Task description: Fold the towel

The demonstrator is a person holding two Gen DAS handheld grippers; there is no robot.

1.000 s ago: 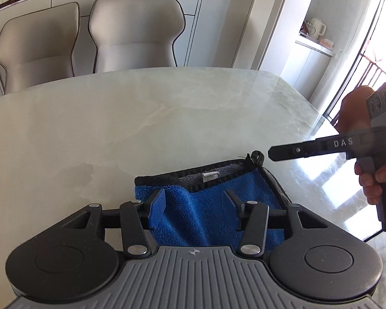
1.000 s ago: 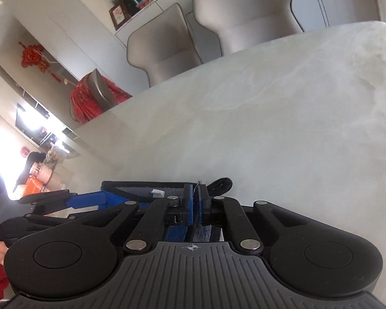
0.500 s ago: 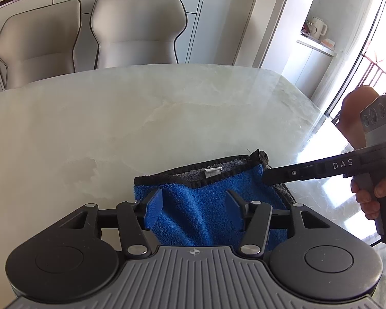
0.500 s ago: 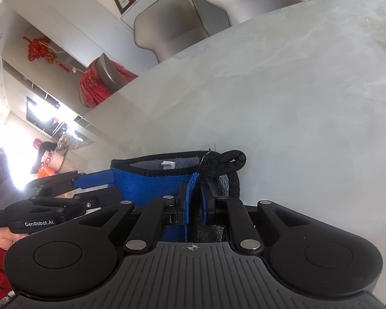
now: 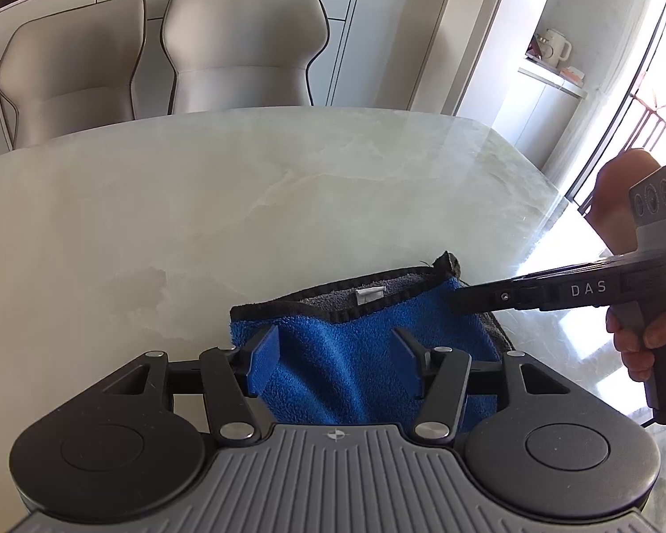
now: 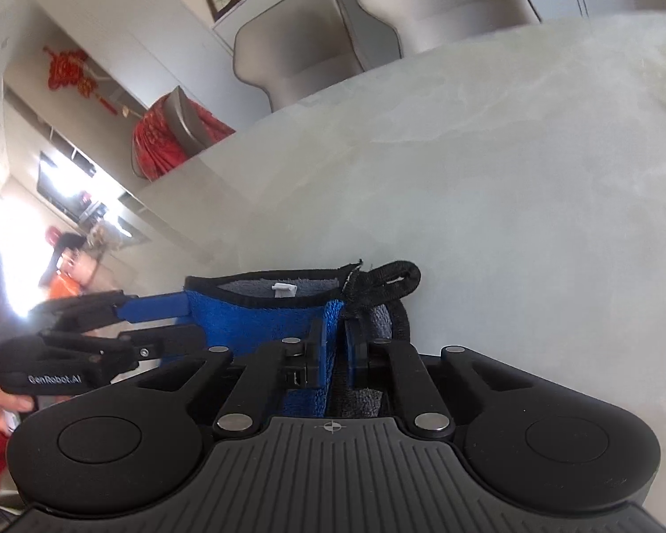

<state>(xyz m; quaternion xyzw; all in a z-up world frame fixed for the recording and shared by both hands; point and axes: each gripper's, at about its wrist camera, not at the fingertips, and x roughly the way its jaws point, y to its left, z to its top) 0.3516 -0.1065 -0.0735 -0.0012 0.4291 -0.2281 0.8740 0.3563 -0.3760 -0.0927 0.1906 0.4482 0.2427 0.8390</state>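
A folded blue towel (image 5: 359, 351) with black trim, a grey inner side and a small white tag lies on the marble table (image 5: 244, 204). My left gripper (image 5: 335, 346) is open, its fingers spread over the towel's near part. My right gripper (image 6: 339, 346) is shut on the towel's (image 6: 262, 320) right edge, just below the black hanging loop (image 6: 395, 277). In the left wrist view the right gripper (image 5: 459, 306) reaches in from the right to the towel's right edge. In the right wrist view the left gripper (image 6: 186, 320) sits at the towel's left side.
Two beige chairs (image 5: 239, 49) stand at the table's far side. The table's right edge (image 5: 541, 204) runs toward a bright balcony door. A red-draped chair (image 6: 173, 133) stands beyond the table's left end.
My right gripper has moved in with the towel's right edge and loop. The towel's top layer has shifted with it. The left gripper stays open over the towel.
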